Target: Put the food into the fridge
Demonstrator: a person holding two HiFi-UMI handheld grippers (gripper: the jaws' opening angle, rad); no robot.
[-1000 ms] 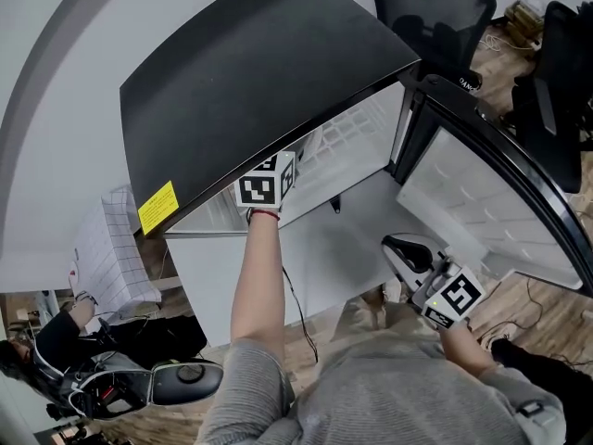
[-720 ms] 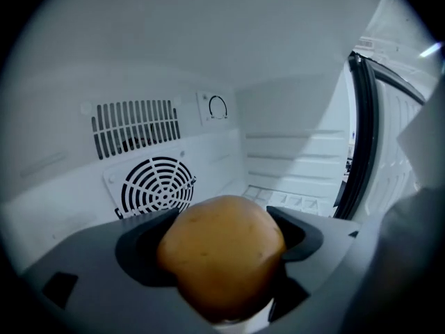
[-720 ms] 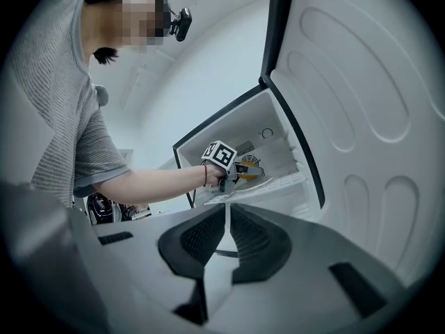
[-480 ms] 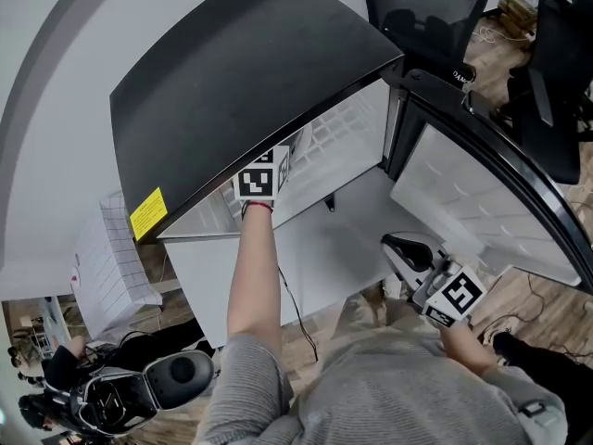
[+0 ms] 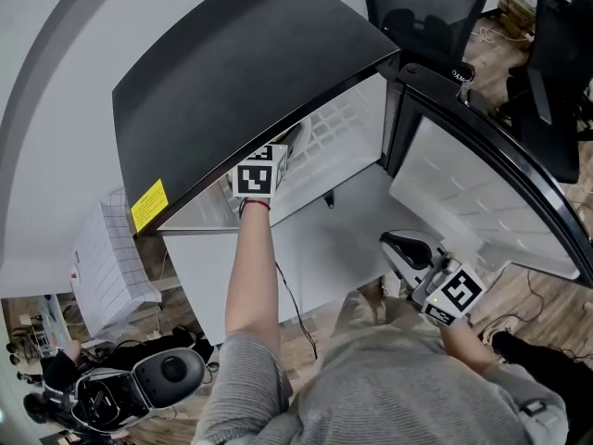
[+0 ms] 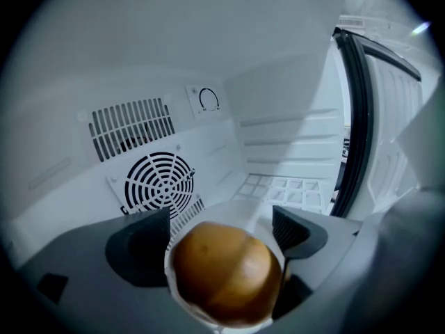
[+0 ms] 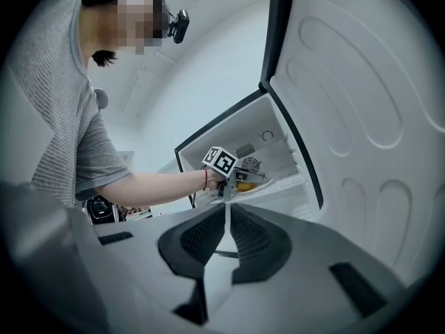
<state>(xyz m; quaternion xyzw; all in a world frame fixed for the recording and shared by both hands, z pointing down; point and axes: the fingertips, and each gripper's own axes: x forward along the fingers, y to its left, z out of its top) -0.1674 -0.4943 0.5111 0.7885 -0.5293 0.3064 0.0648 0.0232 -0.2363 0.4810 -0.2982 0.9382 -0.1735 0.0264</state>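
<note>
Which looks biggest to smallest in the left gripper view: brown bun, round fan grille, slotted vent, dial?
1. brown bun, though it is nearest the camera, which inflates it
2. round fan grille and slotted vent: about alike, not ranked
3. dial

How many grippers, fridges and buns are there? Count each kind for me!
Grippers: 2 (left gripper, whose fingers have just been opening, bun between them; right gripper, shut, empty)
Fridge: 1, door open
Bun: 1, brown, in a white wrapper
Total: 4
</note>
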